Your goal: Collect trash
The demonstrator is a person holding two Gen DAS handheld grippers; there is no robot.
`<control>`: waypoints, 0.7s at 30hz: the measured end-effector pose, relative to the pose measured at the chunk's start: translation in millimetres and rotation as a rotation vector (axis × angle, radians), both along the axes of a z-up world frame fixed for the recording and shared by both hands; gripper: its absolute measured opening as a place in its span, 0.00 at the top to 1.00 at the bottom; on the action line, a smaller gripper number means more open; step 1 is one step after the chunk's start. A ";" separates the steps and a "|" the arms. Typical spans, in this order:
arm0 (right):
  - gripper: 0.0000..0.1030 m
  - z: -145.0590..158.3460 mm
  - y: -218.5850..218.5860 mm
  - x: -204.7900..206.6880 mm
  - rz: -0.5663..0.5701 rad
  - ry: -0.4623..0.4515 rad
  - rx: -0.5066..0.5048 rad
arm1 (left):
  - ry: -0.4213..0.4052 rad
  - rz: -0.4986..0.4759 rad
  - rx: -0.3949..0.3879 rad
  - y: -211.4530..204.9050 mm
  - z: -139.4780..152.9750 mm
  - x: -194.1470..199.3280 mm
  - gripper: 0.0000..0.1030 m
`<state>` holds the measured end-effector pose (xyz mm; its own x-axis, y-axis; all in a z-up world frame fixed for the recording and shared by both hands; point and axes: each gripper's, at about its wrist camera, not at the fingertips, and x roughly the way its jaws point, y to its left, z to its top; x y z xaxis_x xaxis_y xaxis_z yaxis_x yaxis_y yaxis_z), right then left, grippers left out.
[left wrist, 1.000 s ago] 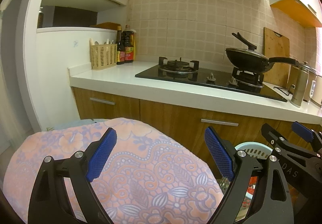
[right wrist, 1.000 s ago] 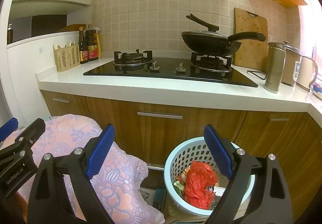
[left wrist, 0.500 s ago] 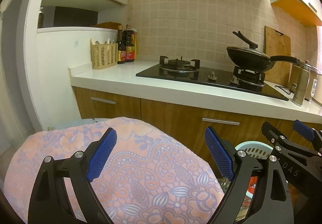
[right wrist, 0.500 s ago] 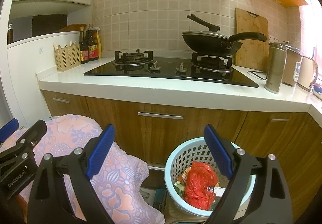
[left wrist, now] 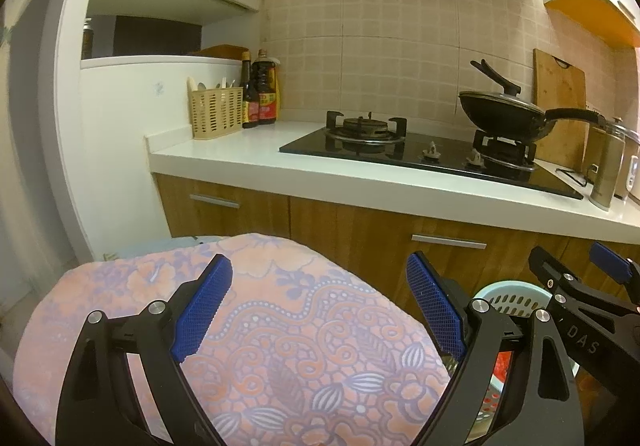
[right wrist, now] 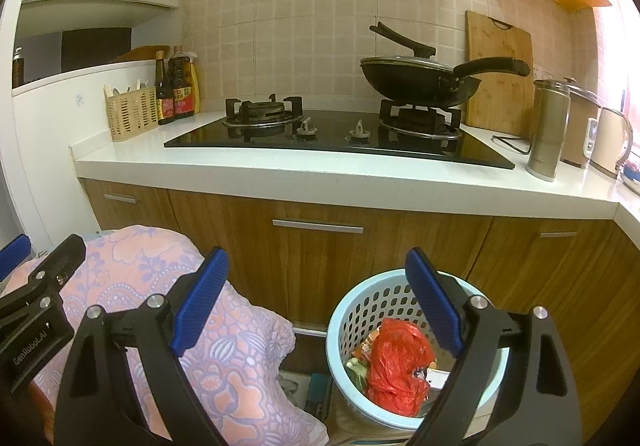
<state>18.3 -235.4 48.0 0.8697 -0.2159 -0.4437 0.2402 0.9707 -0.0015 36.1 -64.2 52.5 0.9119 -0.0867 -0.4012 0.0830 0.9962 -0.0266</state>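
In front of the wooden cabinets (right wrist: 320, 246), both grippers hang side by side, pointing a little downward. The right gripper (right wrist: 316, 302) has its blue pads spread wide apart, and nothing is between them; it holds nothing and touches nothing. Past its right finger stands the light blue basket (right wrist: 360, 310) on the floor, against the cabinets, with a crumpled red plastic bag (right wrist: 396, 362) and some other trash inside. The left gripper (left wrist: 320, 306) is released too, its jaws wide and empty. It hovers over a flowered pink cloth (left wrist: 280, 346) that covers something bulky just left of the basket; I cannot tell if the fingers touch the cloth. In the left wrist view the right gripper shows at the right edge, above the rim of the basket.

Above, on the white tabletop (right wrist: 280, 173), there is a black gas stove (right wrist: 340, 133) with a lidded wok (right wrist: 420, 77) on the right burner, a yellow utensil holder (right wrist: 132, 111) and sauce bottles (right wrist: 178, 85) at the left, and a steel flask (right wrist: 548, 129) at the right.

Compared with one second ago, almost nothing differs: both grippers keep the same opening and the same place, and the basket and its trash lie as before.
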 end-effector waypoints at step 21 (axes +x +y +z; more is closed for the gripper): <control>0.17 -1.0 -8.5 -1.3 -0.024 -0.002 0.004 | 0.016 -0.023 -0.013 -1.3 -1.0 0.2 0.07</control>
